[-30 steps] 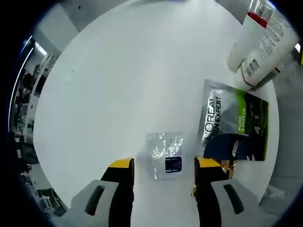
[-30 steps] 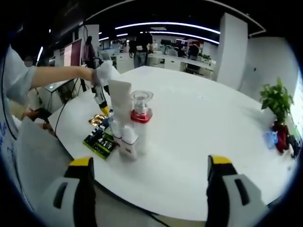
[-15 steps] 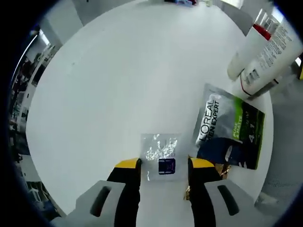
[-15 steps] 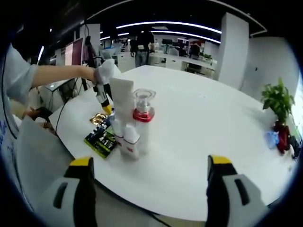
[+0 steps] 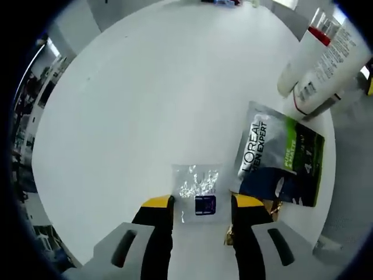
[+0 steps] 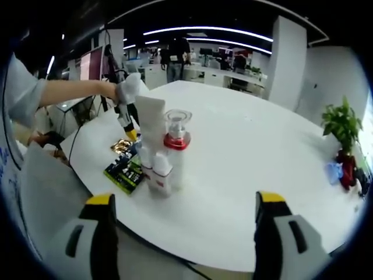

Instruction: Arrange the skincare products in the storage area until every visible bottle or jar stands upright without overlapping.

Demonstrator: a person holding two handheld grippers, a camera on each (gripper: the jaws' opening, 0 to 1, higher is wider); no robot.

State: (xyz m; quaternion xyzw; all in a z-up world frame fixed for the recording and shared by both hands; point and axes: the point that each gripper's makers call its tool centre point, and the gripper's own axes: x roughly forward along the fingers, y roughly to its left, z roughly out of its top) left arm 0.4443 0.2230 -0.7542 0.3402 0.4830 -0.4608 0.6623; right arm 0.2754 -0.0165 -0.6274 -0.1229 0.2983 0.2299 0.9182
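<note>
In the left gripper view, the left tool [image 5: 195,204] is held low over the white bench [image 5: 145,87], its jaws parted but narrowed around a small clear sachet [image 5: 197,191] that lies flat directly between and just ahead of them. Whether the jaws already touch the sachet cannot be told. The sachet's long axis runs roughly along the jaws, away from the camera. Just beside it, to the right in that view, a flat green-and-dark pouch [image 5: 280,157] is seen, with something gold [image 5: 274,205] peeking from under its near edge, close to the right jaw; that is judged the main thing in the way of a clean closing.

Beyond the pouch, a white tube [image 5: 326,64] and a bottle [image 5: 300,58] with a red collar are standing close together.

In the right gripper view, the right tool [image 6: 183,233] is held wide open and empty, well apart from the cluster, so the left tool is judged far nearer.
</note>
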